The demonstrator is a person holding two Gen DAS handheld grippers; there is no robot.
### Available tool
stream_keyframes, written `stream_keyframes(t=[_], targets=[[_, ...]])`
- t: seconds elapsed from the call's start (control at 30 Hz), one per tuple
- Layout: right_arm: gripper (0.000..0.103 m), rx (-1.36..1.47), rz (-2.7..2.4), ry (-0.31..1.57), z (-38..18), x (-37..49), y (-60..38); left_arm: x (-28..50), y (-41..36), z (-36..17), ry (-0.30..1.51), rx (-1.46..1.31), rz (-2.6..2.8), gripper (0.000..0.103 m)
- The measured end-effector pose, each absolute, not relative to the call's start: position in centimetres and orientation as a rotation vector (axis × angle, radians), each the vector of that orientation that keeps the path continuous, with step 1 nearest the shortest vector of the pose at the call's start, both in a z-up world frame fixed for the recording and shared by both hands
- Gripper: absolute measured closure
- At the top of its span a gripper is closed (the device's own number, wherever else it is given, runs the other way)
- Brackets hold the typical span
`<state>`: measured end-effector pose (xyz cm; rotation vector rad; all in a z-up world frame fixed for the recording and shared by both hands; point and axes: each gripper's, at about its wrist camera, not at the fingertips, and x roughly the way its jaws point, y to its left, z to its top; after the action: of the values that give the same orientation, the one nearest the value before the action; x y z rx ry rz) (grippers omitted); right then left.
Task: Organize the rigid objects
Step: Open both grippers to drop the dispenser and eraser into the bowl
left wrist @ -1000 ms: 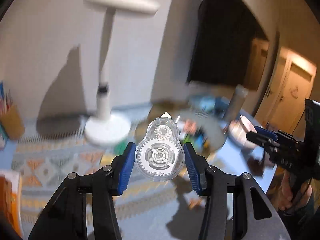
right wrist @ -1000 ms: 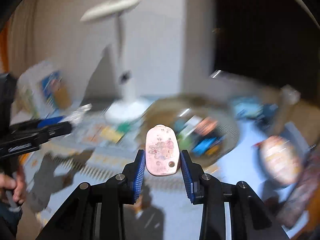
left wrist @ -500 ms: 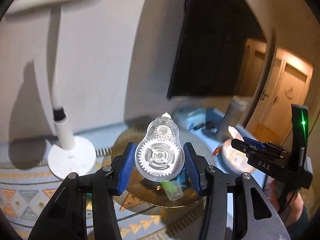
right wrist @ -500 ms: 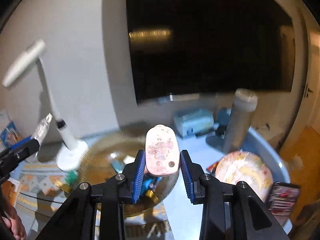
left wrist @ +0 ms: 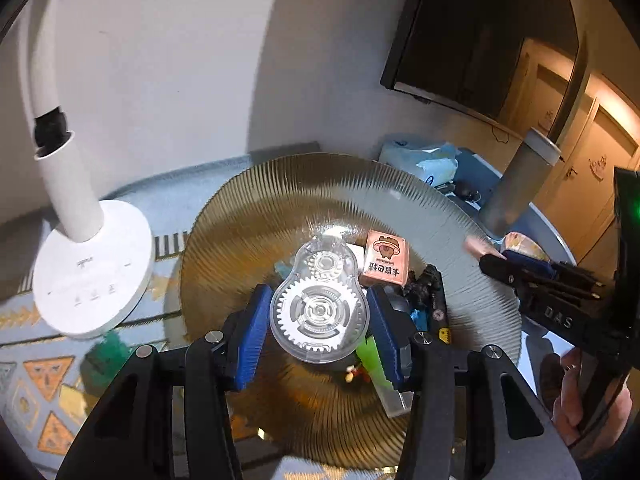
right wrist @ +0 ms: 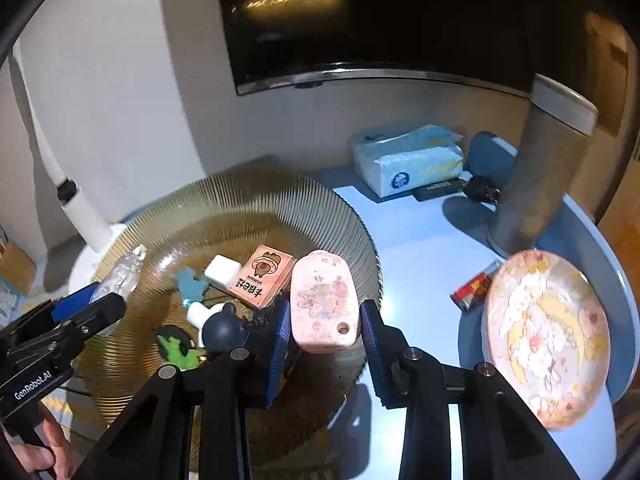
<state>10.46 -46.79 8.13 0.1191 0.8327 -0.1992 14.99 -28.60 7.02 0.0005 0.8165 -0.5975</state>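
Gripping a clear tape dispenser point(left wrist: 319, 312) between its blue pads, the left gripper point(left wrist: 318, 334) hangs over the gold plate point(left wrist: 248, 248), lamp point(left wrist: 86, 276) at left. In the right view, the right gripper point(right wrist: 323, 338) clamps a pink case point(right wrist: 323, 304) over that plate's right rim, beside a pink box point(right wrist: 262, 276) and what may be a green toy point(right wrist: 178, 350).

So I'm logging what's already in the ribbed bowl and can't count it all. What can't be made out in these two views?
- Left wrist view: the clear tape dispenser in the left hand-held gripper covers the middle of the ribbed bowl.
- Right wrist view: the pink case in the right hand-held gripper hides the bowl's right part.
- Right wrist view: the tall grey cylinder is blurred; its identity is unclear.
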Motion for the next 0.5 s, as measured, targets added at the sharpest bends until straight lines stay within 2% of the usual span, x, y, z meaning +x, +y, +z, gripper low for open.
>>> stream_keyframes(t=[0.03,0.07,0.13,0.3,0.5], targets=[[0.066,0.095,-0.228,0.824,8.3,10.7,-46.8,15.2,-28.7,7.2,0.816,0.002,-0.598,0.042],[0.055,0.090,-0.238,0.817,8.5,10.8,-46.8,15.3,-28.8,7.5,0.821,0.005,-0.596,0.027],[0.045,0.150,-0.236,0.792,9.2,10.0,-47.8,14.7,-27.9,8.7,0.780,-0.006,-0.599,0.026],[0.045,0.299,-0.174,0.764,11.2,7.1,-49.3,12.5,-24.2,11.9,0.759,-0.072,-0.617,0.025],[0.044,0.314,-0.058,0.746,14.3,2.9,-45.5,7.4,-18.4,16.4,0.702,-0.178,-0.617,0.025]])
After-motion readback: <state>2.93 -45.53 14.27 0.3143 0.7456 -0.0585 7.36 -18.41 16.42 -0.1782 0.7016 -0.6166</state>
